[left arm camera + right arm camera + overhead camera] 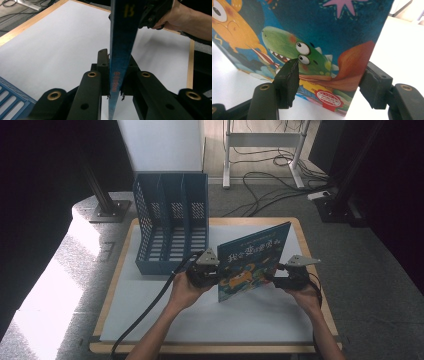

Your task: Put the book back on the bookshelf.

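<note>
Both claws hide parts of the upright book (252,262) cover.

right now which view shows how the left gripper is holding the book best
The left gripper view: the left gripper stands shut on the book, its thin edge pinched between the jaws. The high view shows that gripper at the book's left edge. The right gripper view shows the cover.

A wood-edged table with a white top (210,320) stands on grey carpet (380,290); black cables (270,195) trail past a white metal frame (265,140).
</note>
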Demonstrator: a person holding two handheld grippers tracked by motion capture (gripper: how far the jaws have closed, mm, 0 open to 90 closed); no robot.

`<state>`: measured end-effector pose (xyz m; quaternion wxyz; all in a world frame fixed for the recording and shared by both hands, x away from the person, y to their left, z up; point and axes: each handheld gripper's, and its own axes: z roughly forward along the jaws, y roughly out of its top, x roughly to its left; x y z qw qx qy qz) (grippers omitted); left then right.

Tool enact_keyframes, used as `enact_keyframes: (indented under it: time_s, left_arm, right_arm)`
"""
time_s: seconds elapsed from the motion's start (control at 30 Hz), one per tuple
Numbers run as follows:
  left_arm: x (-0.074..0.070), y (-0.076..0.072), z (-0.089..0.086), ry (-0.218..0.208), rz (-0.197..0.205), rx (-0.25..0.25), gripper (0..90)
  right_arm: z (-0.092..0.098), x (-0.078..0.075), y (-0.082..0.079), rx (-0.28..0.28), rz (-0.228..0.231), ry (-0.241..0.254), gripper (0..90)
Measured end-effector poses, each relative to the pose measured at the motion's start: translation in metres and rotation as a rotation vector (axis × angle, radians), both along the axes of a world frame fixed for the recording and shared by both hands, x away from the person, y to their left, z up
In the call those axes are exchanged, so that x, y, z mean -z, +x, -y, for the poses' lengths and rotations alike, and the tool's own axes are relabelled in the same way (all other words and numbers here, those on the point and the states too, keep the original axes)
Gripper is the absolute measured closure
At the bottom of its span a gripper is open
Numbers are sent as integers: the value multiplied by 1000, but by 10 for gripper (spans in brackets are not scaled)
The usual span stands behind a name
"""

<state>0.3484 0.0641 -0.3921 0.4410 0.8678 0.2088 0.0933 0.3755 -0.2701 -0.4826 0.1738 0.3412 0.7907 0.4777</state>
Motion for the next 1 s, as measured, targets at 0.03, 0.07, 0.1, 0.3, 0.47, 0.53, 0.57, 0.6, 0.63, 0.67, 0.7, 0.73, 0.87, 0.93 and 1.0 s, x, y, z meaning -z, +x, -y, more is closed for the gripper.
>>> enact_keyframes:
  time_s: [0.03,0.07,0.1,0.3,0.47,0.53,0.57,0.6,0.63,0.67,0.7,0.73,0.87,0.93,1.0]
  left_arm:
    - [0,0,0,-7,3,-1,809]
    - [0,0,0,-7,3,-1,809]
    - [1,0,0,-15,5,0,810]
    - [-5,1,-6,-69,2,5,820]
    - [-15,2,-16,-99,8,-12,819]
    - [-17,2,-19,-101,15,-16,818]
    - [-21,2,-24,-104,22,-25,817]
    - [-23,2,-25,-104,25,-30,817]
    - [-25,2,-28,-100,28,-34,816]
    - [-25,2,-28,-100,28,-34,816]
    - [-29,2,-33,-96,32,-40,816]
    - [-29,2,-33,-96,32,-40,816]
    - [-37,1,-44,-91,41,-55,816]
    - [-43,2,-53,-97,45,-66,816]
    - [-46,2,-58,-103,47,-71,817]
  right_arm:
    - [-1,0,-1,7,0,1,359]
    - [-1,0,-1,7,0,1,359]
    - [-1,0,-1,6,3,4,361]
    - [2,-2,1,-14,10,56,367]
    - [-5,-15,4,-20,33,64,374]
    - [-7,-18,5,-23,34,63,374]
    - [-13,-24,8,-26,42,61,374]
    - [-15,-25,9,-28,44,63,374]
    - [-17,-27,10,-30,45,62,374]
    - [-17,-27,10,-30,45,62,374]
    - [-23,-30,13,-37,50,65,375]
    - [-23,-30,13,-37,50,65,375]
    - [-35,-35,18,-54,57,80,380]
    - [-44,-40,23,-68,59,85,382]
    - [-49,-43,25,-75,63,87,382]
